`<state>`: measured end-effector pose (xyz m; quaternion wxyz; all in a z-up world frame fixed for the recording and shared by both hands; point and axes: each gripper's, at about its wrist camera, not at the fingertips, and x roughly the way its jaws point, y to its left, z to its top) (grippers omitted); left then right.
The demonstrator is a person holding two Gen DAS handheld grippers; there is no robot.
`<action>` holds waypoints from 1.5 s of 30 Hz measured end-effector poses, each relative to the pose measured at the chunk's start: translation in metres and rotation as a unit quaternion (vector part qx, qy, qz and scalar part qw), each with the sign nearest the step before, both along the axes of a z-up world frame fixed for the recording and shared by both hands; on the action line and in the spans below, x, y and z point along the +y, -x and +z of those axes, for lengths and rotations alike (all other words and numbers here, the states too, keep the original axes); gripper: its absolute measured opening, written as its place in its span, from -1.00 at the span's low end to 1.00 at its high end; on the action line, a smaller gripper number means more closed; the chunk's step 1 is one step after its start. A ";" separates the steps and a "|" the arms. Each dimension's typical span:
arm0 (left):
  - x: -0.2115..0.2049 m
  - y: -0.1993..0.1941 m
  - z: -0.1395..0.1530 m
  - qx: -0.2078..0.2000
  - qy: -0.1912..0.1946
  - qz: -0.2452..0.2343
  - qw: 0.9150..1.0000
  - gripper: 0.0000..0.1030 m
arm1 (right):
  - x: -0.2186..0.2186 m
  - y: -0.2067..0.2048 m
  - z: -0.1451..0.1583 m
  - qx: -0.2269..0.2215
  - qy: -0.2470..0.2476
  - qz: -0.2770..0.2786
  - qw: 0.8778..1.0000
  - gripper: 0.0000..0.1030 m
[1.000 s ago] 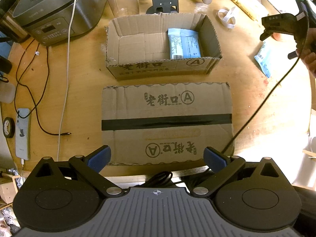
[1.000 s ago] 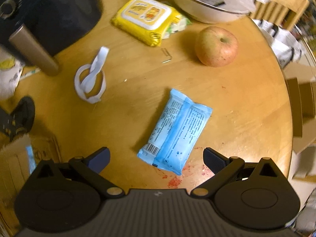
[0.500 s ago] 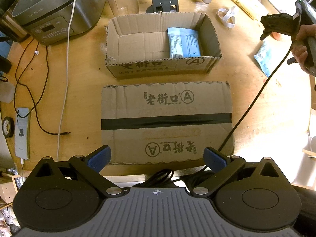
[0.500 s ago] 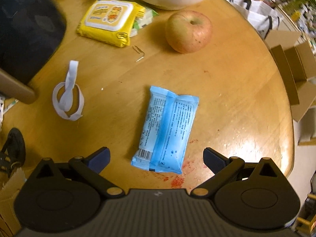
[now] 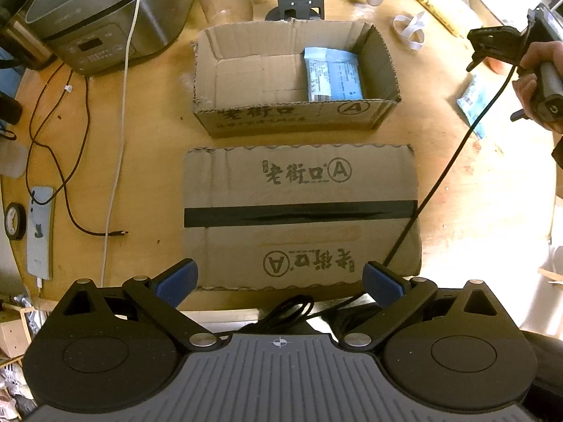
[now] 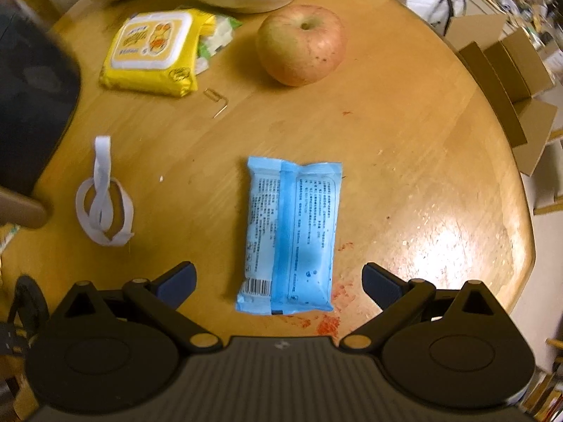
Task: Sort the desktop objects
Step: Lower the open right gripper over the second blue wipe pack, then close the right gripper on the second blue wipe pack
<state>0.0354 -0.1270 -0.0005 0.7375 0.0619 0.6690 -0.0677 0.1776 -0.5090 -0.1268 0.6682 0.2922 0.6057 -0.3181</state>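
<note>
Currently listed: your right tool (image 6: pixel 278 276), jaws apart and empty, hovers over the blue packet (image 6: pixel 290 235) lying flat on the desk (image 6: pixel 404 147), apple (image 6: pixel 301 44) at 12 o'clock. Lower squarely, straddle the packet's narrow width, close gently. Left tool (image 5: pixel 279 276): jaws apart, idle. Destination: open box (image 5: pixel 295 119), one blue packet already inside at 3 o'clock.
</note>
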 end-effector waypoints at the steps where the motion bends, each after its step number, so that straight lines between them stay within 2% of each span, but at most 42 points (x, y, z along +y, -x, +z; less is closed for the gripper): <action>1: 0.000 0.000 0.000 0.000 0.000 0.001 1.000 1.00 | -0.001 0.000 -0.001 0.001 -0.001 -0.004 1.000 1.00; 24: 0.003 -0.001 -0.003 0.004 -0.004 0.005 1.000 1.00 | -0.004 -0.008 -0.017 0.010 0.004 -0.008 1.000 1.00; 41: 0.006 0.000 -0.006 0.017 -0.016 0.011 1.000 1.00 | -0.012 -0.013 -0.058 0.019 0.019 -0.013 1.000 1.00; 45: 0.006 0.000 -0.007 0.020 -0.018 0.011 1.000 1.00 | -0.013 -0.011 -0.059 0.012 0.020 -0.021 0.999 1.00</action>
